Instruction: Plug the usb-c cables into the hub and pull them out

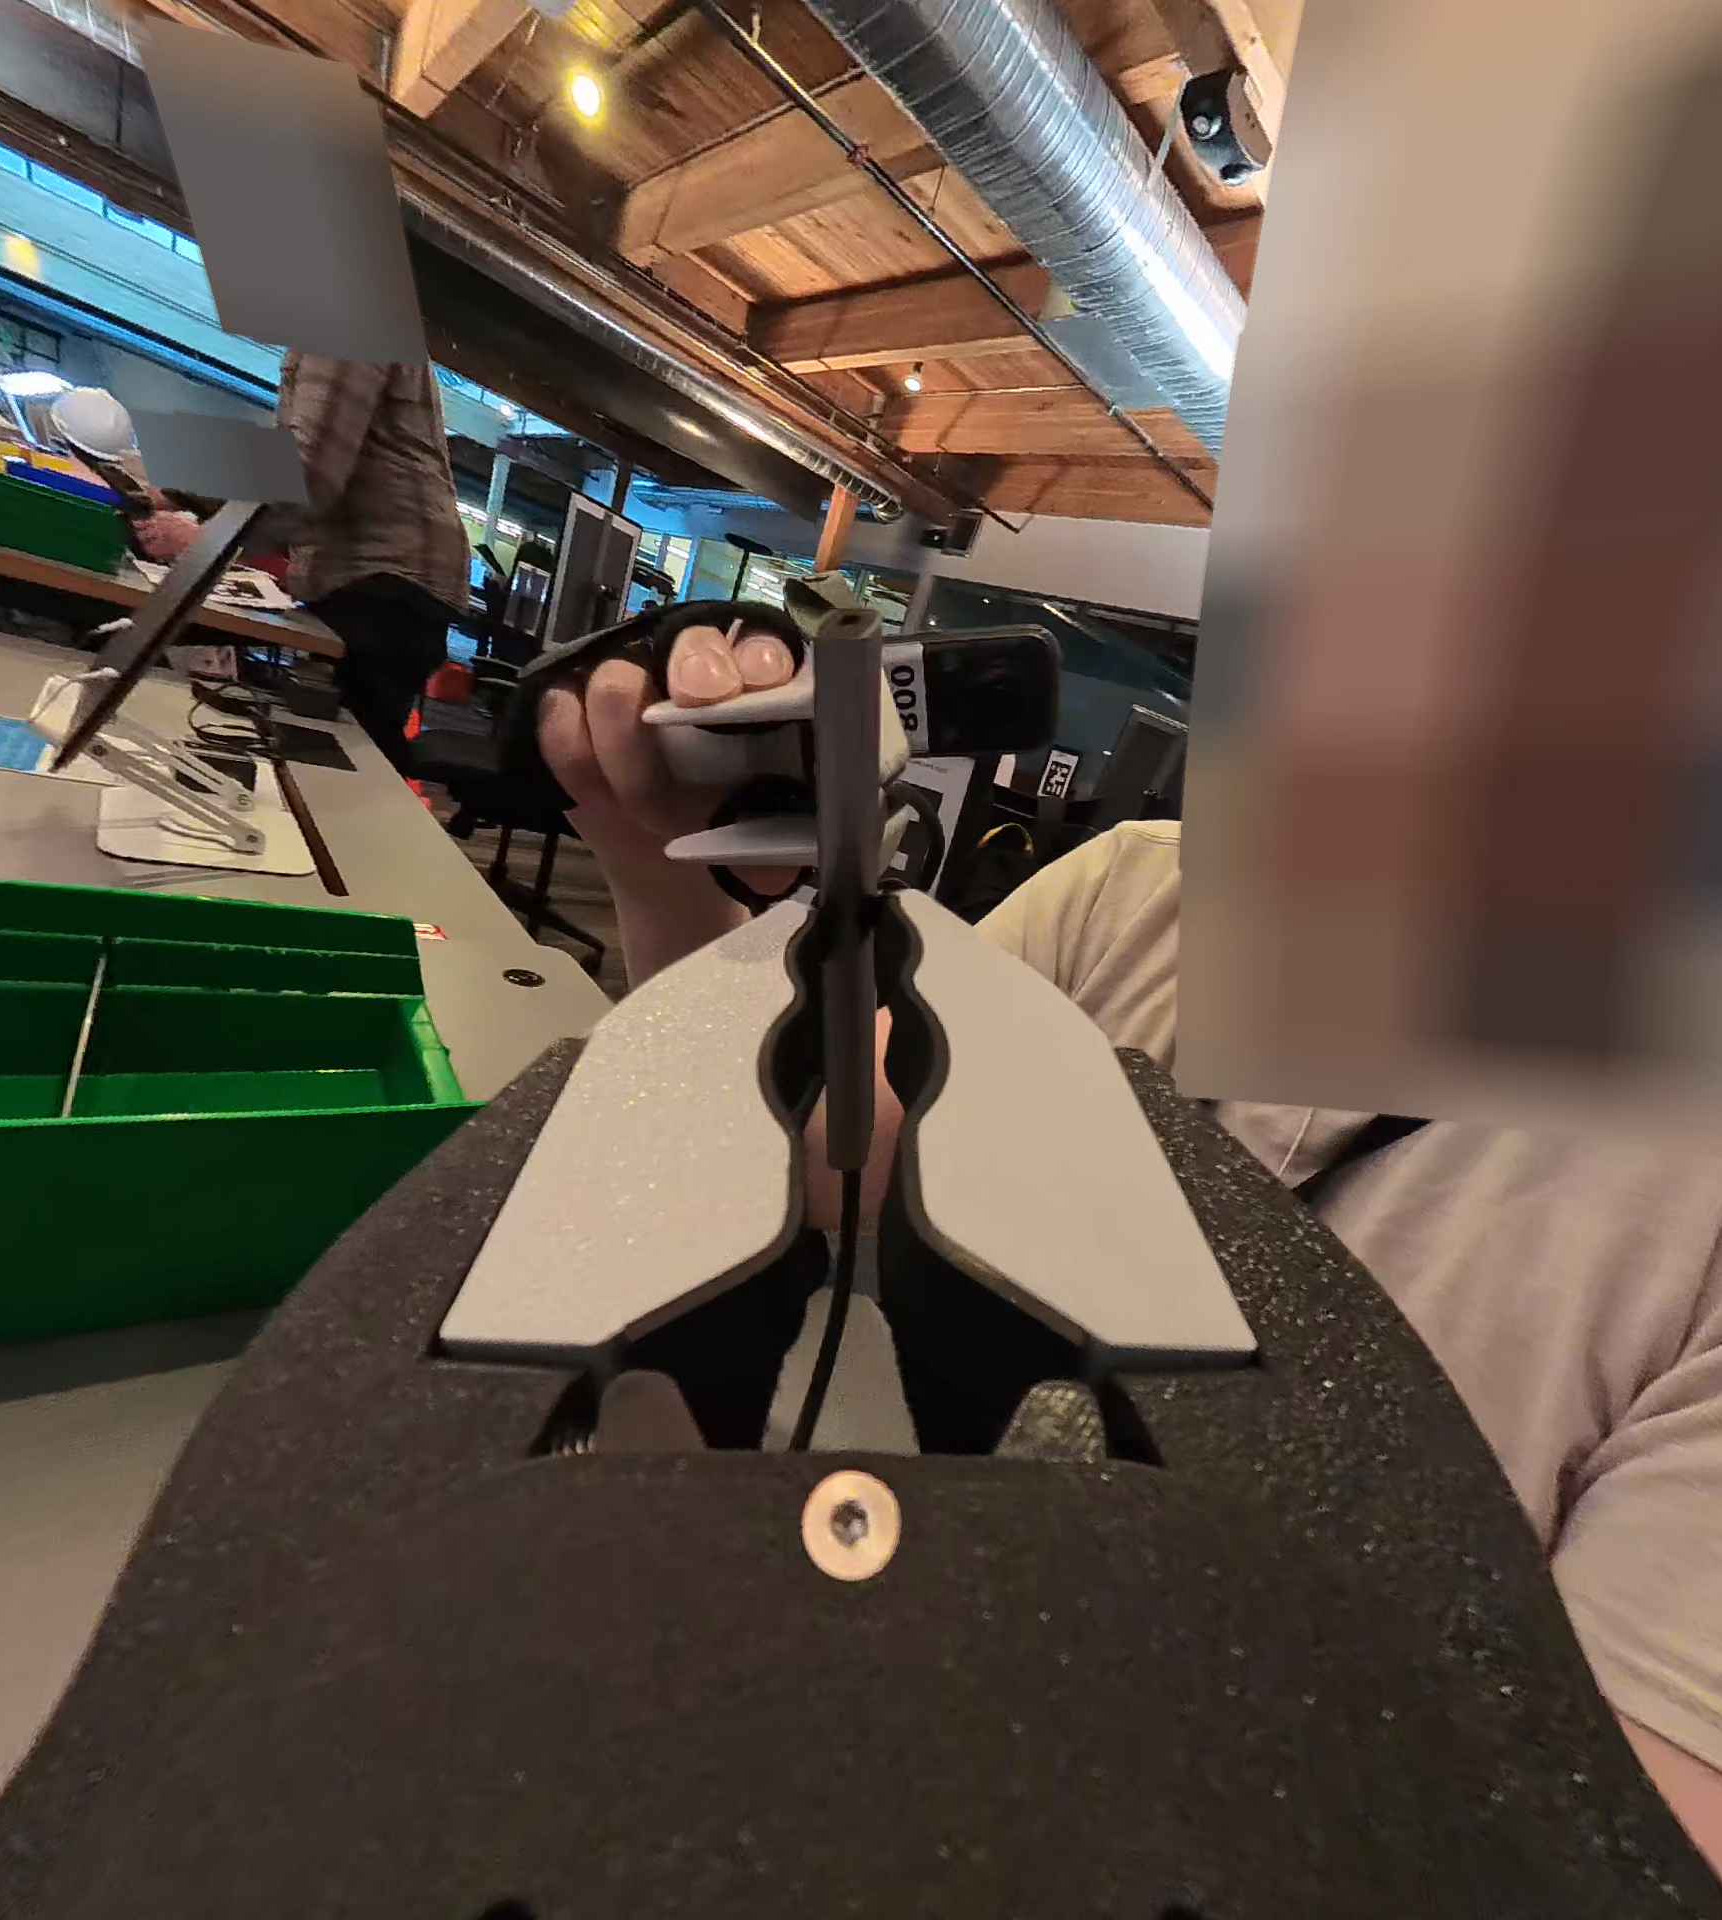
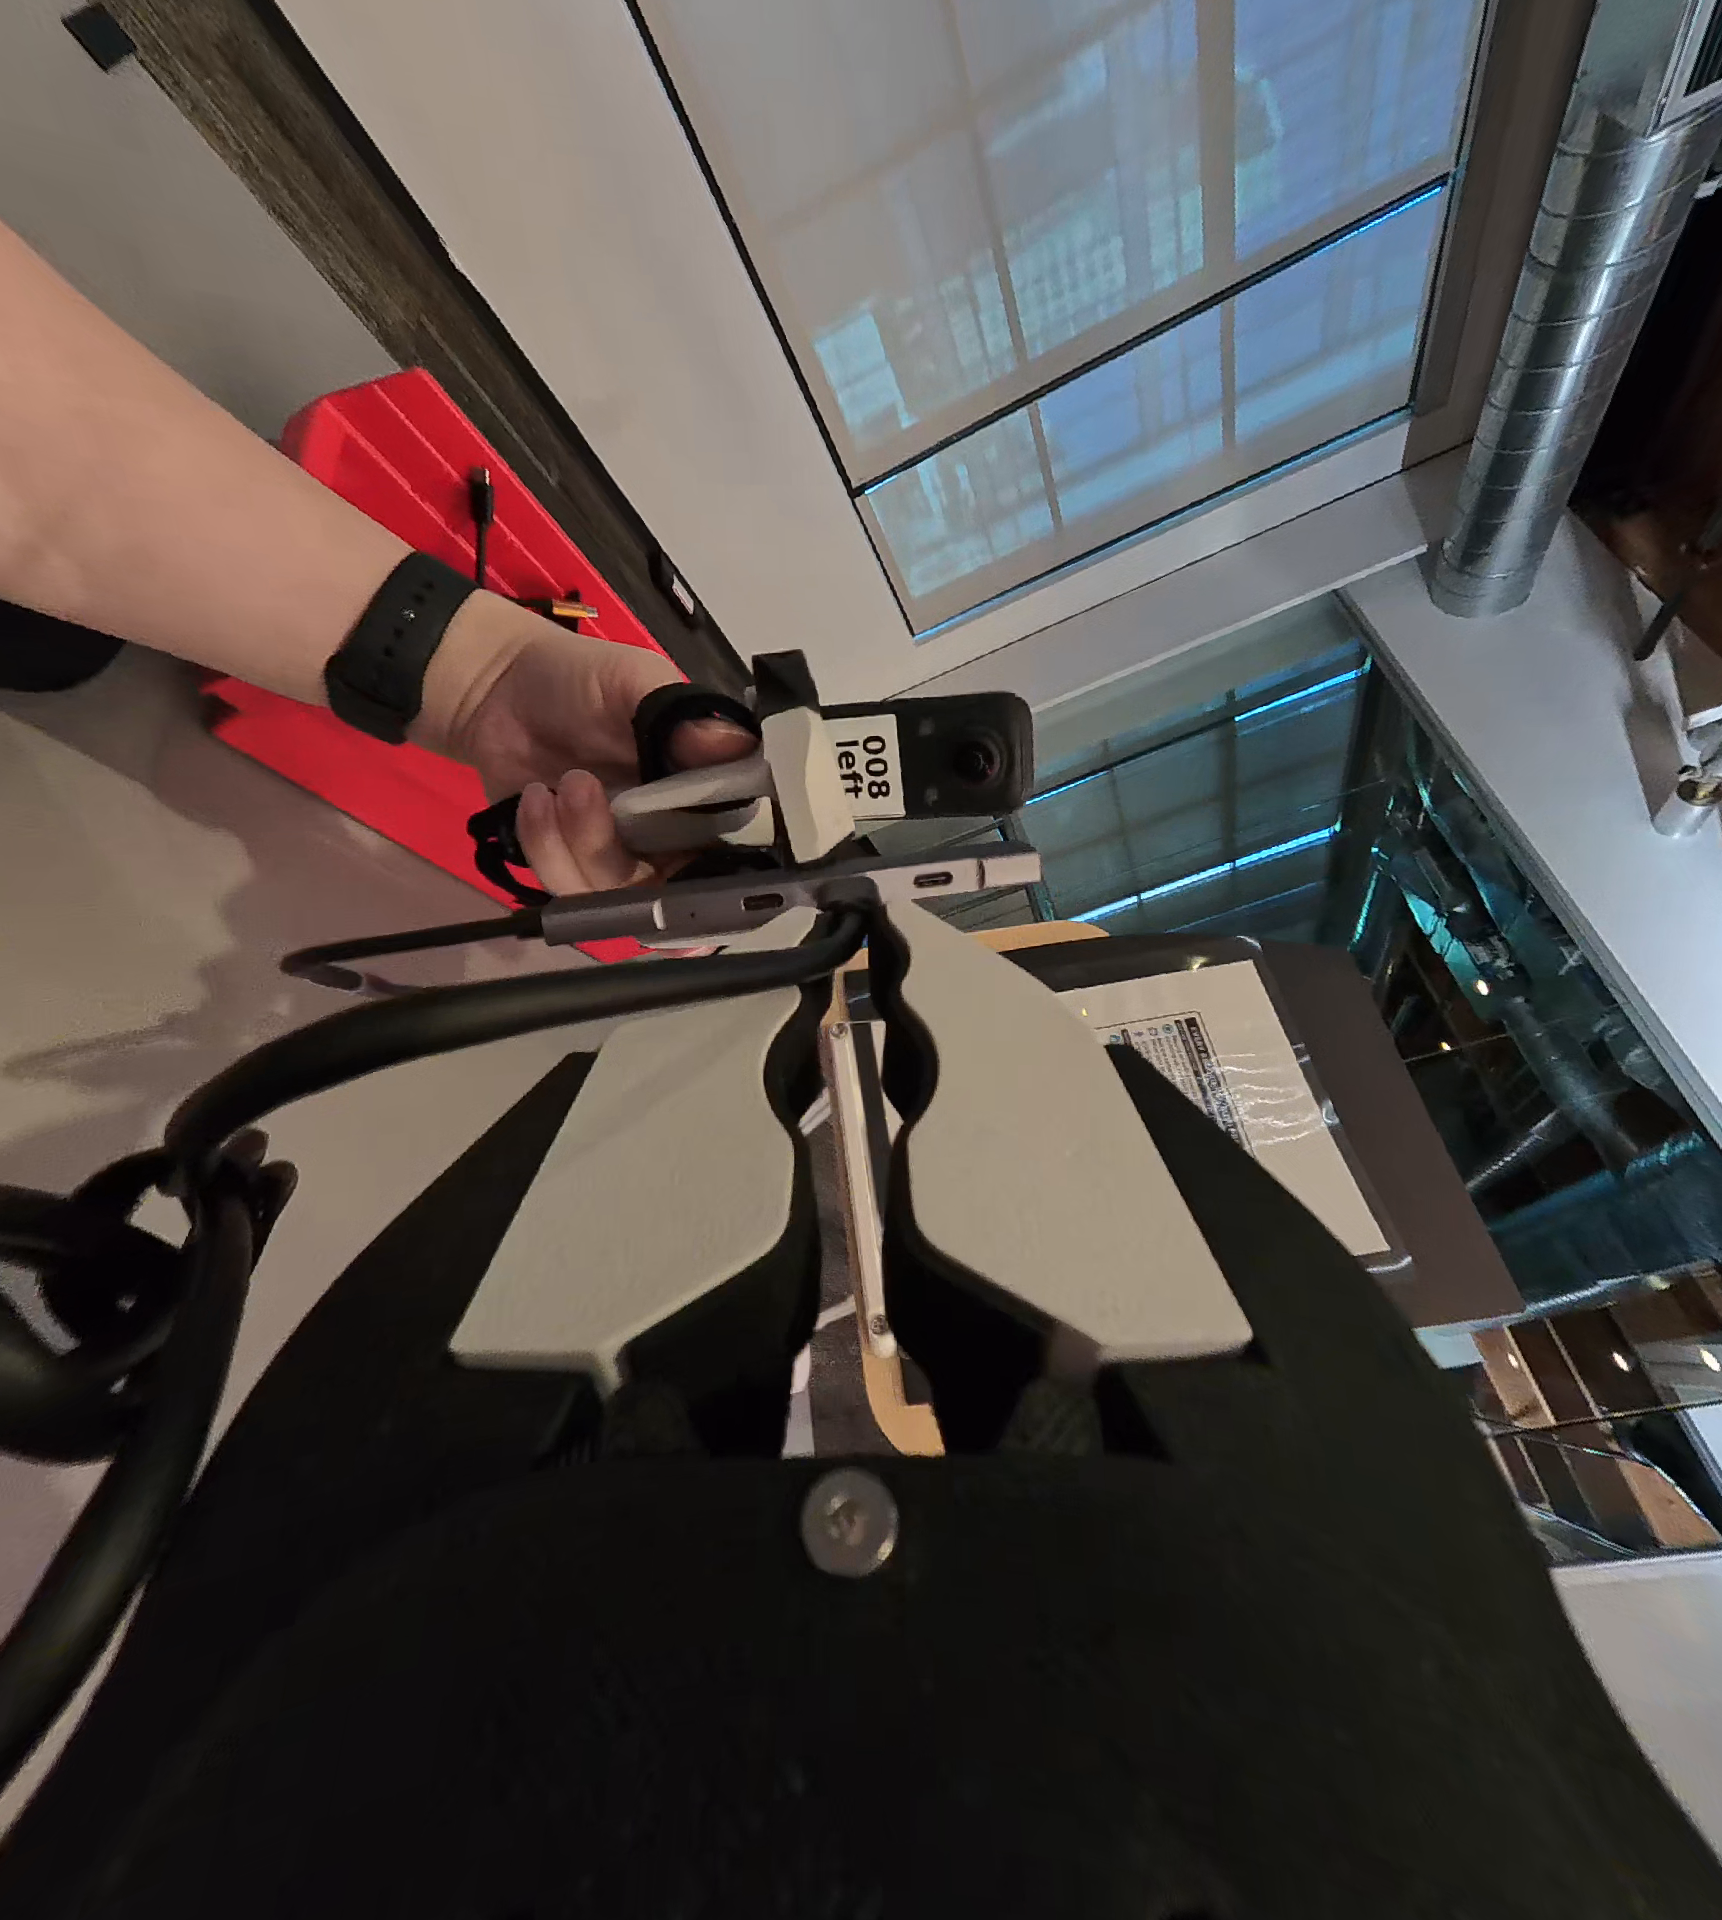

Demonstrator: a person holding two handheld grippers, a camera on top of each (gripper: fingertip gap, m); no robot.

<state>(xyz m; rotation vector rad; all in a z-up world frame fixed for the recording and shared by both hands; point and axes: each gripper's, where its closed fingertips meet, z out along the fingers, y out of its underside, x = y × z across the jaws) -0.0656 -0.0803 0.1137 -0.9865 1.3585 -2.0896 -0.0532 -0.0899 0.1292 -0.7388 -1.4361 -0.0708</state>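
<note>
In the left wrist view my left gripper (image 1: 846,914) is shut on the grey hub (image 1: 849,790), which stands edge-on between the fingers and sticks out past the tips. Its thin cable (image 1: 829,1309) runs back between the jaws. In the right wrist view the hub (image 2: 701,912) lies crosswise, with two empty ports showing. My right gripper (image 2: 865,928) is shut on the plug end of a thick black usb-c cable (image 2: 483,1013), which meets the hub's edge between those ports. I cannot tell how deep the plug sits. The cable loops down to the left.
A green divided bin (image 1: 161,1195) sits on the grey table to the left. A red tray (image 2: 389,468) holding more cables lies behind the person's forearm. A tablet on a stand (image 1: 161,623) and a standing person (image 1: 369,499) are farther back. A board with a laminated sheet (image 2: 1252,1101) is beyond my right fingers. Only a small space, under 4 cm, lies between the two pairs of fingers.
</note>
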